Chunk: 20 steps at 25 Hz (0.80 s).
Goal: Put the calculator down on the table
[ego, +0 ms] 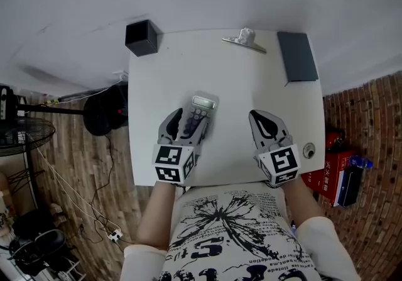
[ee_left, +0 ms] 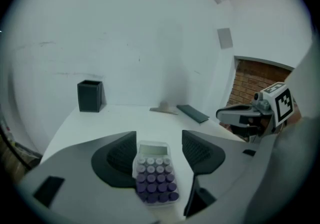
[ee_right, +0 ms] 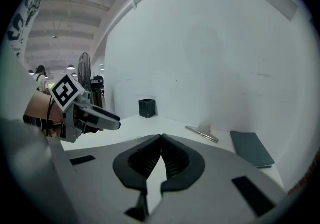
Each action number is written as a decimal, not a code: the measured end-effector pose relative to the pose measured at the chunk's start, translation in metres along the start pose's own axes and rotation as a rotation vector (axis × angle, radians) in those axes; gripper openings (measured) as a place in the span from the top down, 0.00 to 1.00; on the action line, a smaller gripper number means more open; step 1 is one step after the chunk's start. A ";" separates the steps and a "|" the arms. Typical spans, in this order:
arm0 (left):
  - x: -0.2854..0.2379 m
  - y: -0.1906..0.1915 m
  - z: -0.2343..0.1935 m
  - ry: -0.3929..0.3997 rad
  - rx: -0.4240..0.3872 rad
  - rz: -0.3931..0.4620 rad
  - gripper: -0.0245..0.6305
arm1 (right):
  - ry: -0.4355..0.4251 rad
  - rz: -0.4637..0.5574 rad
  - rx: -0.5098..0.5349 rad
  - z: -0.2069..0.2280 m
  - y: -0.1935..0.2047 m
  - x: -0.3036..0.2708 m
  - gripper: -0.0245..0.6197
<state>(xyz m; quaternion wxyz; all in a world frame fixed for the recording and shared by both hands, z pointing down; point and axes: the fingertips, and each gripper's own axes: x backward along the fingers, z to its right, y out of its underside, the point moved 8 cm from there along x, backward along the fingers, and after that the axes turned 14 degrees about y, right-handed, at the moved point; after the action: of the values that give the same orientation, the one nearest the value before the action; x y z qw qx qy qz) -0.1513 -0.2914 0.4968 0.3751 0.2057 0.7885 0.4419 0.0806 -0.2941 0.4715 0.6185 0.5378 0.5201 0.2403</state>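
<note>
A small calculator (ego: 201, 114) with purple keys and a pale screen lies flat on the white table (ego: 251, 85), near the front edge. My left gripper (ego: 188, 124) hovers over its near end, open. In the left gripper view the calculator (ee_left: 155, 173) sits between the two dark pads (ee_left: 117, 160), with a gap on each side, so neither pad touches it. My right gripper (ego: 264, 121) rests to the right of the calculator, shut and empty. In the right gripper view its pads (ee_right: 161, 140) meet at the tips.
A black pen cup (ego: 141, 37) stands at the table's far left corner. A metal clip (ego: 245, 39) and a dark notebook (ego: 297, 55) lie along the far right side. A small round fitting (ego: 308, 149) sits at the right edge. A fan and cables are on the floor at left.
</note>
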 end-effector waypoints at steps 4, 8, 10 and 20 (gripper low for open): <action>0.022 -0.031 0.025 0.031 -0.079 0.075 0.60 | 0.009 0.030 0.010 0.000 -0.008 0.018 0.94; 0.040 -0.048 0.042 0.037 -0.131 0.120 0.69 | 0.025 0.075 0.009 0.001 -0.021 0.034 0.94; 0.049 -0.058 0.052 0.033 -0.187 0.140 0.79 | 0.026 0.108 0.002 0.003 -0.027 0.043 0.94; 0.082 -0.099 0.093 0.086 -0.346 0.267 0.94 | 0.068 0.256 -0.031 0.019 -0.058 0.081 0.94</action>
<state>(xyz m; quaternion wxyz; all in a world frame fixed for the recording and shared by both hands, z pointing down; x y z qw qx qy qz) -0.1307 -0.2393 0.3483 0.3088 0.2218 0.6819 0.6249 0.1102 -0.2502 0.3855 0.5731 0.5815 0.4642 0.3434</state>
